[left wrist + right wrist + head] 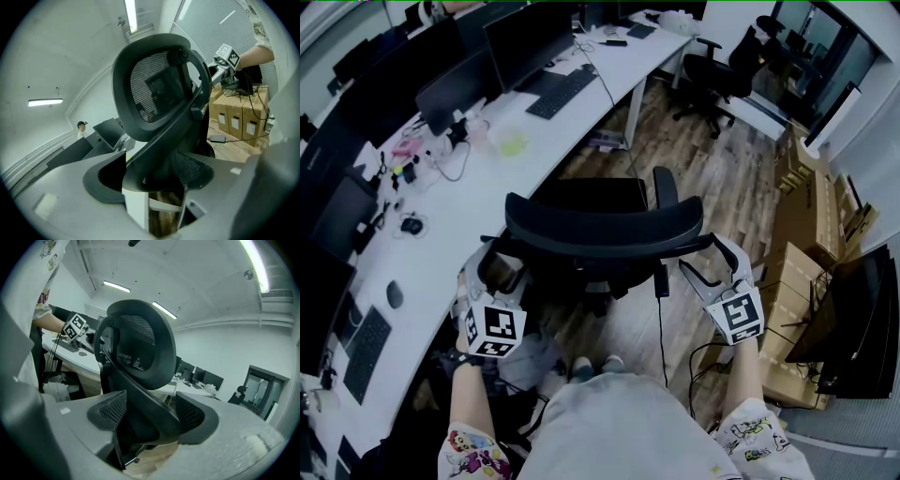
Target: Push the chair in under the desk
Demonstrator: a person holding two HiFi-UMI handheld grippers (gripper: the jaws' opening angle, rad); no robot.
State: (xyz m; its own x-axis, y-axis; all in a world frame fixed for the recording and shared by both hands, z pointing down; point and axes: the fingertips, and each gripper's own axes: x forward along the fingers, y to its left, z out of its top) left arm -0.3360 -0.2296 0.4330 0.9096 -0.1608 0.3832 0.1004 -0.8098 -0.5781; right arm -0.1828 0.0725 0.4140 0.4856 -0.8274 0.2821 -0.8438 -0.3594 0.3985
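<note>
A black mesh-backed office chair (605, 225) stands in front of the long white desk (534, 141), its seat partly under the desk edge. My left gripper (497, 258) is at the left end of the curved backrest top, and my right gripper (712, 253) is at the right end. In the left gripper view, the chair's back frame (154, 93) runs between the wide-apart jaws of the left gripper (154, 180). In the right gripper view, the chair's back frame (140, 348) likewise passes between the spread jaws of the right gripper (152, 416), with gaps at the pads. Both grippers are open.
Monitors (525, 37), keyboards (562, 91) and small clutter sit on the desk. Cardboard boxes (787, 300) stand close at the right. Another black chair (712, 75) is at the far end. A cable (661, 328) hangs from the chair to the wooden floor near the person's feet.
</note>
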